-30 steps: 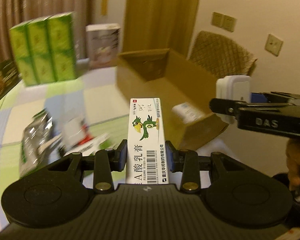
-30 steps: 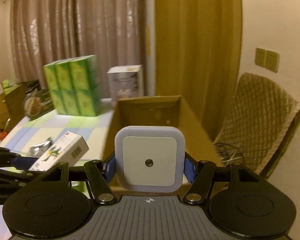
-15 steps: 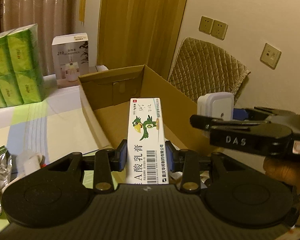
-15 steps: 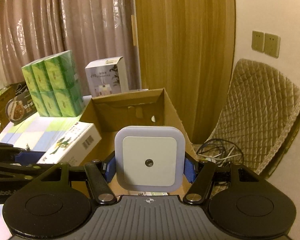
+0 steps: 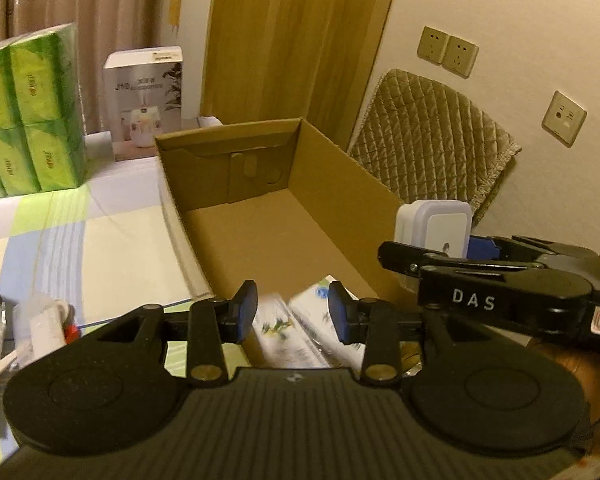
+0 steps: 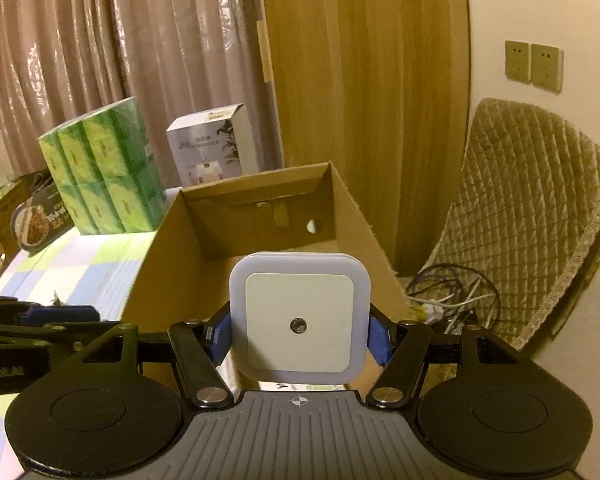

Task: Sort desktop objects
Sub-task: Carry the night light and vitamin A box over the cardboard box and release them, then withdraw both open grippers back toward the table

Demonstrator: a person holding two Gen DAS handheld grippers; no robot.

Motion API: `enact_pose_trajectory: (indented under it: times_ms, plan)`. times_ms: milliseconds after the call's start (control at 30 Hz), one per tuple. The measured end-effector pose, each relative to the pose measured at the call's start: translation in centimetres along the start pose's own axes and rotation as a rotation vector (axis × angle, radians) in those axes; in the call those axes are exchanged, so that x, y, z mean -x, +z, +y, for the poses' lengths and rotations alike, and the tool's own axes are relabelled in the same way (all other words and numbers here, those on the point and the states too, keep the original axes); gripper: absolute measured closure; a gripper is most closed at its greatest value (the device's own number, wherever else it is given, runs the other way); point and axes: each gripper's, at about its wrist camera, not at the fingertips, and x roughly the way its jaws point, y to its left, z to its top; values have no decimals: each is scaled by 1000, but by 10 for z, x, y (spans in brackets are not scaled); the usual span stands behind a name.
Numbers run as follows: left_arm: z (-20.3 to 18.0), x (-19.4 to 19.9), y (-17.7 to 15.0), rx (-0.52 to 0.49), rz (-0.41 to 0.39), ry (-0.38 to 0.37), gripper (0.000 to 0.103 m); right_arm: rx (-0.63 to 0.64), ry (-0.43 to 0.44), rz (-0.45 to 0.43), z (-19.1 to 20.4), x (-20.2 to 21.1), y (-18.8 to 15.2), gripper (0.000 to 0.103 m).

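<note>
My left gripper hangs over the near end of the open cardboard box, and its jaws are open with nothing between the pads. Below them the white ointment carton with the green bird shows blurred inside the box, beside another white carton. My right gripper is shut on a white square night light and holds it upright above the box's near right wall. The left wrist view shows that night light at the right.
Green tissue packs and a white product box stand at the back of the checked tablecloth. A foil packet and small items lie at the left. A quilted chair and tangled cables are right of the table.
The ointment carton has left my left gripper's pads and now lies blurred, low in the cardboard box. Both grippers have moved over the box. The night light stays gripped.
</note>
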Motion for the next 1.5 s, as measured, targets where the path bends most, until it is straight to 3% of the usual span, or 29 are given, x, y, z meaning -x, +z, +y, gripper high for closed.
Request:
enact_pose_trajectory:
  times_ms: [100, 133, 200, 500, 767, 867, 1000, 1133, 1500]
  plan:
    - [9, 9, -2, 21, -9, 10, 69, -8, 44, -5, 3, -1, -1, 38]
    - [12, 13, -3, 28, -13, 13, 68, -10, 46, -9, 5, 0, 0, 26]
    - [16, 19, -5, 36, -21, 17, 67, -14, 42, -27, 7, 4, 0, 20]
    - [32, 58, -29, 30, -58, 65, 59, -37, 66, -61, 28, 50, -22, 16]
    - [61, 94, -73, 62, -35, 133, 50, -31, 121, -24, 69, 82, -59, 10]
    - [75, 108, -88, 86, -22, 156, 45, -16, 146, 11, 84, 85, -72, 8]
    - [90, 131, -108, 98, -23, 209, 27, -5, 179, 60, 101, 87, -91, 7]
    - [106, 151, -124, 100, -15, 260, 18, 20, 208, 104, 118, 85, -103, 7]
    - [149, 188, -155, 166, 1, 336, 10, 113, 245, 150, 149, 82, -118, 2]
